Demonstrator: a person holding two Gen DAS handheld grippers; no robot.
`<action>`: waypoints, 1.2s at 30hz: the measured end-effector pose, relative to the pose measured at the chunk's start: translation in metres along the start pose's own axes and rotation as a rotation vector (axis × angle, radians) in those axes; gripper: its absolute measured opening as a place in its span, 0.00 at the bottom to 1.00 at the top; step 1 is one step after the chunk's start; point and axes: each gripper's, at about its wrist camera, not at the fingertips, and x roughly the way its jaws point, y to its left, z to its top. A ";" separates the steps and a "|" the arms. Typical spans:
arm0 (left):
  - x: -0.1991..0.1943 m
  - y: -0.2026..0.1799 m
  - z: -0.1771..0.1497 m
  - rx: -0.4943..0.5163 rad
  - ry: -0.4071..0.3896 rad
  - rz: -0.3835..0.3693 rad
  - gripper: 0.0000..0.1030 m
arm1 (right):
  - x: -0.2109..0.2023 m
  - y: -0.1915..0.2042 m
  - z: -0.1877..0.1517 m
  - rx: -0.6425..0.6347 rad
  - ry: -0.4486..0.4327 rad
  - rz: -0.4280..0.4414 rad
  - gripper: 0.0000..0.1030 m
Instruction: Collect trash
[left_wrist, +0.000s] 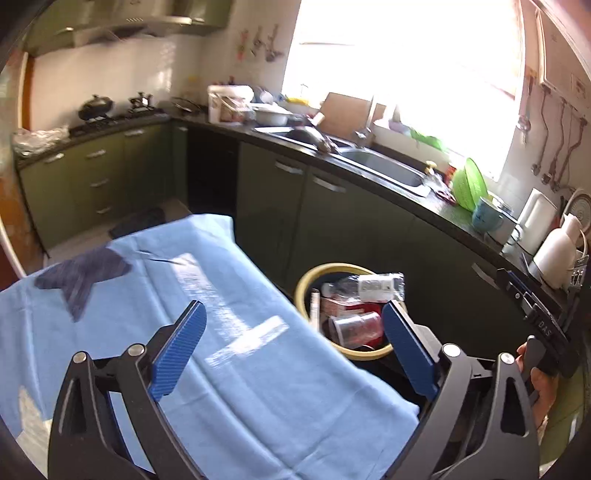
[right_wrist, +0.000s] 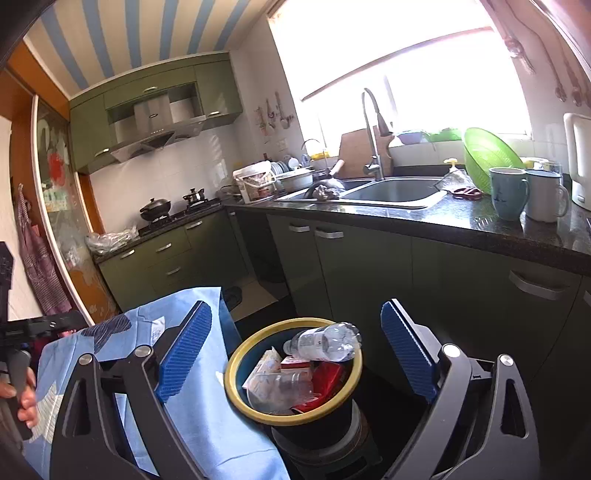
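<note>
A round bin with a yellow rim (left_wrist: 306, 280) (right_wrist: 236, 354) stands on the floor beside a table under a light blue cloth (left_wrist: 229, 332) (right_wrist: 207, 406). It holds a clear plastic bottle (right_wrist: 325, 341) (left_wrist: 373, 286), a clear cup (left_wrist: 356, 326) (right_wrist: 280, 387), red packaging (right_wrist: 328, 376) and paper scraps. My left gripper (left_wrist: 293, 347) is open and empty, above the cloth's right edge and the bin. My right gripper (right_wrist: 295, 350) is open and empty, straddling the bin from above. The right gripper also shows in the left wrist view (left_wrist: 543, 325).
Green cabinets and a dark counter (right_wrist: 480, 225) with a steel sink (right_wrist: 388, 190) run behind the bin. Mugs (right_wrist: 508, 192), a green colander (right_wrist: 487, 155) and a kettle stand on the counter. A stove with a pot (right_wrist: 155, 208) is far left.
</note>
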 end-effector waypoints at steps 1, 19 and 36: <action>-0.022 0.010 -0.006 -0.009 -0.033 0.048 0.93 | 0.000 0.009 -0.001 -0.019 0.003 0.010 0.92; -0.173 0.051 -0.092 -0.105 -0.203 0.534 0.94 | -0.058 0.090 -0.035 -0.275 0.049 0.013 0.95; -0.185 0.024 -0.105 -0.117 -0.176 0.461 0.94 | -0.111 0.077 -0.033 -0.267 0.052 0.052 0.95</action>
